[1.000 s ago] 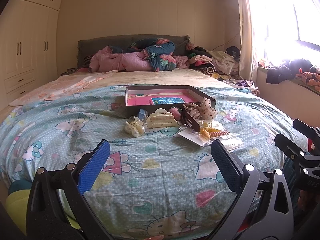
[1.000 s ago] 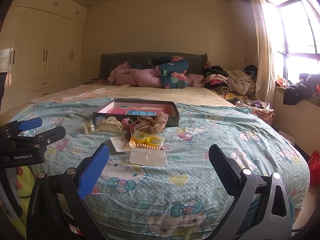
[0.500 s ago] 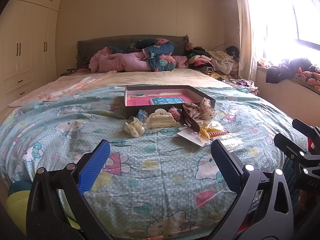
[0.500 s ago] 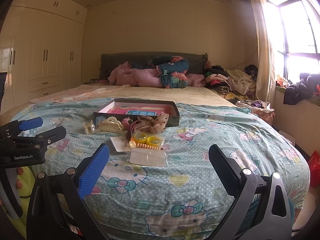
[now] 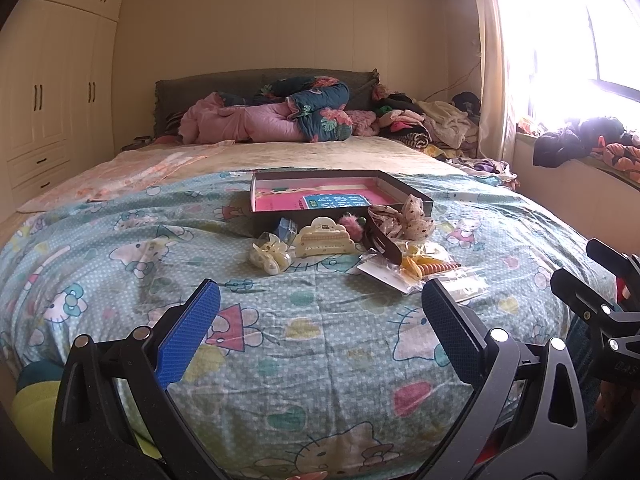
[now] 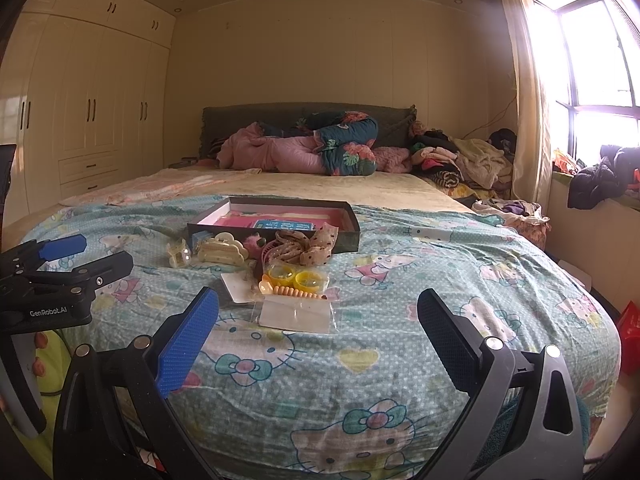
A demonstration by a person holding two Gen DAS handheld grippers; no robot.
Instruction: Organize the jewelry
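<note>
Left gripper (image 5: 320,308): you are holding it spread wide and empty, hovering over the near edge of the bed (image 5: 320,360), fingers pointing at the headboard end.
Right gripper (image 6: 318,316): you are holding it spread wide too, nothing between the pads, hovering over the bed's near edge, right of the left gripper.
Each other: your left gripper is showing at the left edge of the right view, its jaws apart; your right one is showing at the right edge of the left view.
Box (image 5: 340,196): open and shallow, pink inside with a blue card in it, sitting mid-bed on the cartoon-cat quilt, beyond the pile.
Pile: the hair pieces are lying just in front of the box's near wall, well apart from both grippers.
Claw clip (image 5: 324,238): cream, lying near the pile's left end, close to the box.
Small clips (image 5: 270,256): pale cluster sitting left of the claw clip, nearest the bed's left edge.
Bow (image 5: 416,218): dotted beige fabric, resting against the box's near right corner.
Pompom (image 5: 352,229): pink, lying between claw clip and bow.
Packets (image 6: 296,300): clear bags with yellow and orange pieces, lying nearest you, right in front of the right gripper.
Far end: bundled pink and floral bedding is lying against the headboard; clothes are heaped at the far right corner.
</note>
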